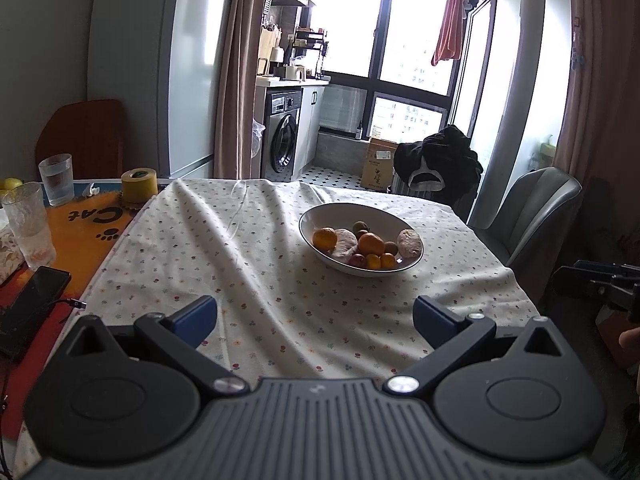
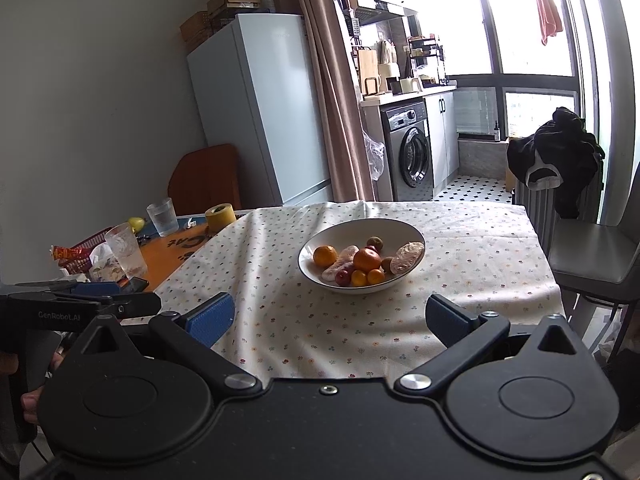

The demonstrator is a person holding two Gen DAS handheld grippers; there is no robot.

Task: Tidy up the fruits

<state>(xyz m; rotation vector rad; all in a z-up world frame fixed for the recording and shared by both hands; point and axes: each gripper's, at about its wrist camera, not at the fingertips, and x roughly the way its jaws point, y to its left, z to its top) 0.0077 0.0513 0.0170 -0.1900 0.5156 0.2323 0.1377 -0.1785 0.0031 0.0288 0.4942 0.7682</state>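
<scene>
Fruits sit heaped in one white bowl (image 1: pixel 320 216) (image 2: pixel 404 232) on the flowered tablecloth (image 1: pixel 248 280) (image 2: pixel 460 280), near the middle of the table and well ahead of both tools. Counted from the right wrist view: two large oranges, one at the left (image 2: pixel 325 255) (image 1: pixel 324 238) and one in the centre (image 2: pixel 367 259) (image 1: pixel 371 243); two small orange citrus at the front (image 2: pixel 359 278) (image 1: pixel 373 261); two brown kiwis, one at the back (image 2: pixel 375 241) (image 1: pixel 360 226) and one right of centre (image 2: pixel 387 264) (image 1: pixel 390 247); one dark red fruit (image 2: pixel 342 277) (image 1: pixel 357 259) at the front; and two pale, pinkish oblong pieces, one lying left of centre (image 2: pixel 340 262) (image 1: pixel 345 242) and one leaning on the right wall (image 2: pixel 406 262) (image 1: pixel 410 242). What these pale pieces are cannot be told.

The left gripper (image 1: pixel 314 320) hovers over the near edge of the cloth, its two blue pads spread wide and holding nothing. The right gripper (image 2: pixel 330 318) is likewise spread wide and empty.

At the left stand two drinking glasses (image 1: pixel 56 178) (image 2: pixel 162 216) and one yellow roll of tape (image 1: pixel 139 186) (image 2: pixel 220 216).
</scene>
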